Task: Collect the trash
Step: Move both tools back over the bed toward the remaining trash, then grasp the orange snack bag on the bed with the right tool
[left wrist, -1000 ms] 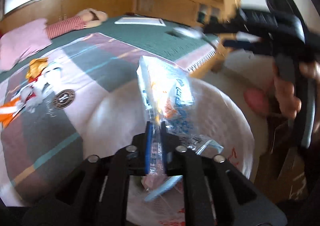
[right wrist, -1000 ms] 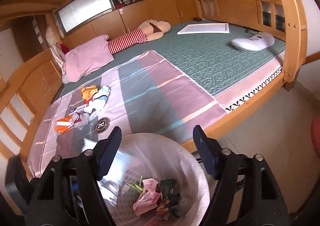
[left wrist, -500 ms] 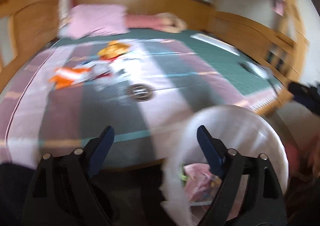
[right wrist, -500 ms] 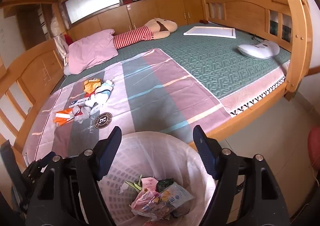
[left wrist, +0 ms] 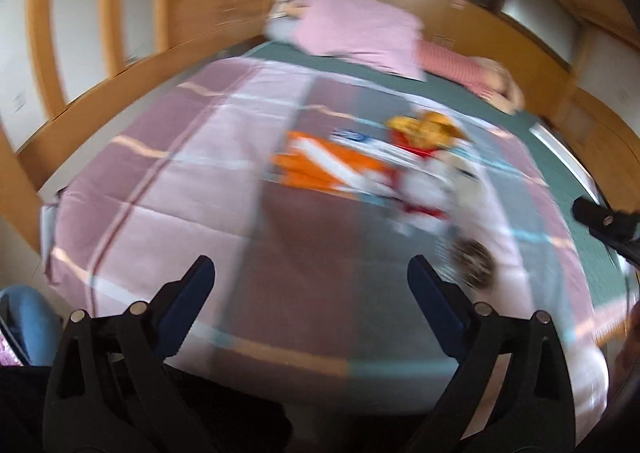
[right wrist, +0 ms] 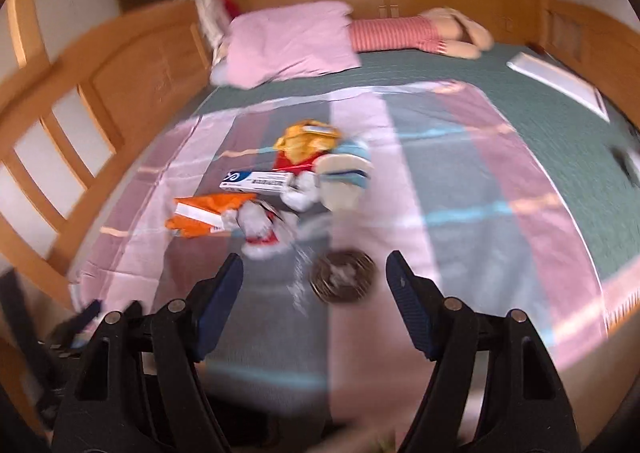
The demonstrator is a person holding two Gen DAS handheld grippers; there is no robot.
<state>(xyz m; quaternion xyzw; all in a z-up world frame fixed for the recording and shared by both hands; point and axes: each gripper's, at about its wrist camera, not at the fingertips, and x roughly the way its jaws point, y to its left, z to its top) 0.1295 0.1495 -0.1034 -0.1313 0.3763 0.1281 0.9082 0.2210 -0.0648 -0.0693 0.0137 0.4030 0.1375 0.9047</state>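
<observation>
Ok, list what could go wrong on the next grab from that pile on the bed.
1. The trash lies bunched: the orange wrapper, white box and yellow bag touch or overlap, so one pinch may drag neighbours off the blanket.
2. Both views are motion-blurred; aiming now may miss.
3. Both grippers, left and right, are open and heading for the same pile, so they could collide.

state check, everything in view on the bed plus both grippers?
left gripper: open, empty
right gripper: open, empty
orange wrapper: crumpled, lying on the blanket
white box: flat on the blanket
yellow bag: crumpled, on the blanket
blanket: spread flat over the bed
pillow: at the headboard end
</observation>
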